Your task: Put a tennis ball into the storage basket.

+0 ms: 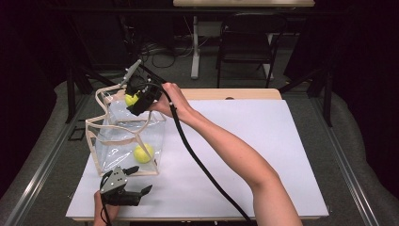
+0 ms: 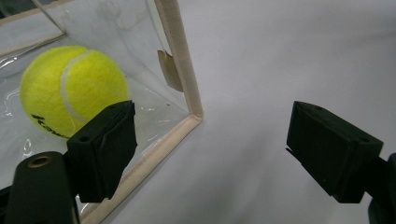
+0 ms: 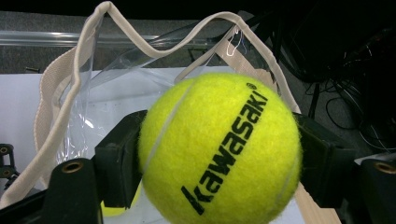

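**One ball in the bag, one held above it**

Nearest the person, the left gripper (image 1: pixel 136 194) rests low at the front edge of the table (image 1: pixel 263 155), just in front of the clear bag's (image 1: pixel 115 141) near corner. Its jaws are spread wide with nothing between them; in the left gripper view one jaw sits against the bag's cream-trimmed bottom edge and the other stands over bare white tabletop.

Just beyond, inside the bag and lying on its floor near that front corner, is a yellow tennis ball (image 1: pixel 143 153), seen through the clear wall in the left gripper view (image 2: pixel 72 91).

Farther back, the person's right forearm reaches across the table to the bag's far side. There the right gripper (image 1: pixel 134 100) hangs above the bag's open top, its jaws pinching a second tennis ball (image 3: pixel 219 149) from both sides. The bag's wavy cream rim (image 3: pixel 140 46) curves right behind this ball.

Beyond the table stand a chair (image 1: pixel 247 42) and floor cables.
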`<state>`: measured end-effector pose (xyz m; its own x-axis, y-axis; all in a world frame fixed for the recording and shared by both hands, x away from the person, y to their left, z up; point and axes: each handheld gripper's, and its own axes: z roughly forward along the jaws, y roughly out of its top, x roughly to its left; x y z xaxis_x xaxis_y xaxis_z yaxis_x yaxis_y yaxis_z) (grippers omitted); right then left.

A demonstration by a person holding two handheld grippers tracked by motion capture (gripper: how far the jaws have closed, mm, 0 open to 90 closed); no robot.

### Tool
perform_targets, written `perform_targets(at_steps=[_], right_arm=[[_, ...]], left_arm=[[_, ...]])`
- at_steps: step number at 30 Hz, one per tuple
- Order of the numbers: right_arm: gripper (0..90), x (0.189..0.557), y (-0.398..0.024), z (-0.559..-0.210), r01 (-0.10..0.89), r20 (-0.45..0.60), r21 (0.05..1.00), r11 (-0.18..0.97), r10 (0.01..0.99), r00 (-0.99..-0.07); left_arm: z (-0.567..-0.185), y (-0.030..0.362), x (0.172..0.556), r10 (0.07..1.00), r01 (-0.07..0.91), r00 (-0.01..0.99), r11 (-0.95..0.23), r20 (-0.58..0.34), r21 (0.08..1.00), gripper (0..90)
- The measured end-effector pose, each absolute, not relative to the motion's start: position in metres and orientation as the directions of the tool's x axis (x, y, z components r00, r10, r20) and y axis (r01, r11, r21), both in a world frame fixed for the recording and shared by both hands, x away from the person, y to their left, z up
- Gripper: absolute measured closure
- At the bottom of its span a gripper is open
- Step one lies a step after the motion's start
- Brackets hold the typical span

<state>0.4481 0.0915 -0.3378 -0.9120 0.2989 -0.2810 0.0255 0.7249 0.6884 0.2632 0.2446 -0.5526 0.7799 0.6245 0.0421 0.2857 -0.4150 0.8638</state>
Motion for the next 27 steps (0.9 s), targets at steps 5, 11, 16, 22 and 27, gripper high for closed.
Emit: perform_targets(at_steps=[5,11,16,22,27], right_arm=[[25.9,0.448,0.093,-0.339,0.025,-0.278,0.685,0.728,0.293,-0.915],[25.9,0.447,0.096,-0.342,0.026,-0.273,0.681,0.732,0.287,-0.918],[25.9,0.447,0.097,-0.344,0.025,-0.270,0.681,0.732,0.282,-0.921],[25.9,0.446,0.099,-0.347,0.030,-0.261,0.676,0.736,0.278,-0.925],[25.9,0.447,0.100,-0.351,0.032,-0.259,0.666,0.746,0.271,-0.927]], left_arm=[[-0.553,0.245,0.263,0.624,0.286,0.780,-0.415,0.042,0.864,15.9],[-0.553,0.245,0.264,0.624,0.286,0.780,-0.415,0.042,0.864,15.9],[-0.553,0.245,0.263,0.624,0.286,0.780,-0.414,0.041,0.864,15.9],[-0.553,0.244,0.263,0.625,0.286,0.780,-0.414,0.041,0.864,15.9],[-0.553,0.245,0.263,0.624,0.285,0.780,-0.415,0.042,0.864,15.9]])
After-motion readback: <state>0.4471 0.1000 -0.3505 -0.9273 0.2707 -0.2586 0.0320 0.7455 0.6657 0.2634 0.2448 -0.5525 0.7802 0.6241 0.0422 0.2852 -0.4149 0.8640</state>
